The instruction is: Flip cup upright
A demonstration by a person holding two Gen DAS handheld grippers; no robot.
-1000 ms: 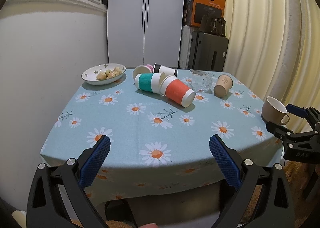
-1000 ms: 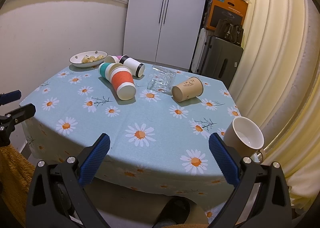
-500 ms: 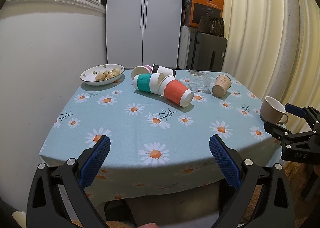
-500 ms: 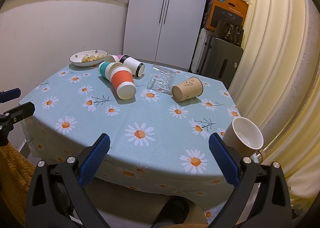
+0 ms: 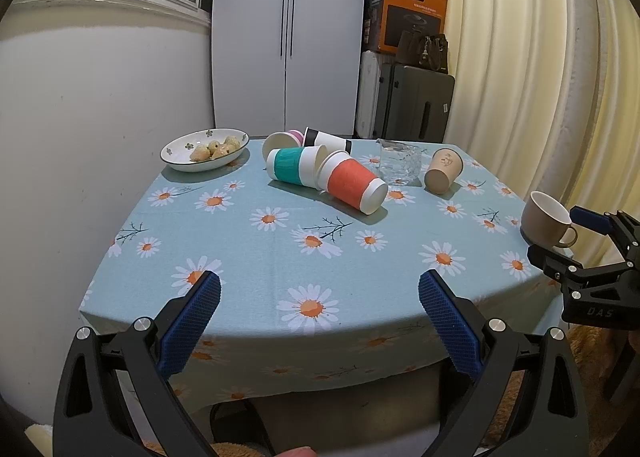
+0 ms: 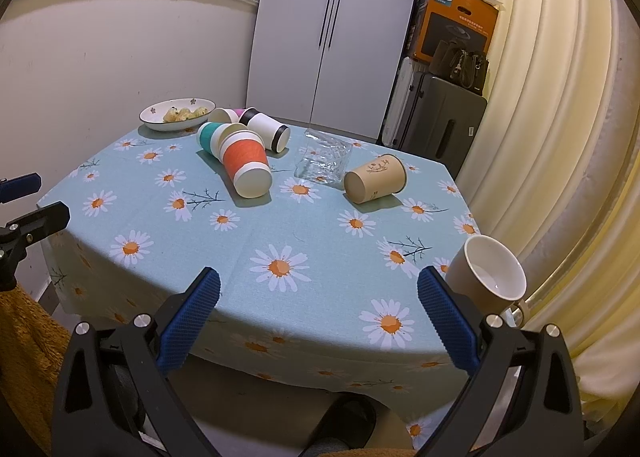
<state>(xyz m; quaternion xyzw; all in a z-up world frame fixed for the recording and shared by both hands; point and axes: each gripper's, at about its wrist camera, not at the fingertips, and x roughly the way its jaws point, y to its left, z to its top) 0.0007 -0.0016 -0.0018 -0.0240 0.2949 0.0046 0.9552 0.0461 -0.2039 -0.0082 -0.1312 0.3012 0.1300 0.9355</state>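
Note:
Several paper cups lie on their sides on the daisy tablecloth (image 5: 280, 257): an orange one (image 5: 354, 185) (image 6: 245, 161), a teal one (image 5: 292, 167) (image 6: 209, 137), a black-banded white one (image 5: 326, 139) (image 6: 266, 129), a pink one (image 5: 280, 139) and a brown kraft one (image 5: 444, 169) (image 6: 374, 179). A clear glass (image 5: 398, 167) (image 6: 324, 161) lies on its side. A beige mug (image 5: 546, 219) (image 6: 490, 277) stands upright at the right edge. My left gripper (image 5: 320, 295) and right gripper (image 6: 319, 293) are open and empty, short of the table's near edge.
A bowl of food (image 5: 204, 149) (image 6: 178, 117) sits at the far left corner. A white wall is on the left, a white cabinet (image 5: 288, 37) behind, suitcases and a box (image 5: 412, 13) at the back right, and curtains (image 6: 560, 117) on the right.
Both grippers have drawn back slightly from the table; the cups, glass and mug have not moved.

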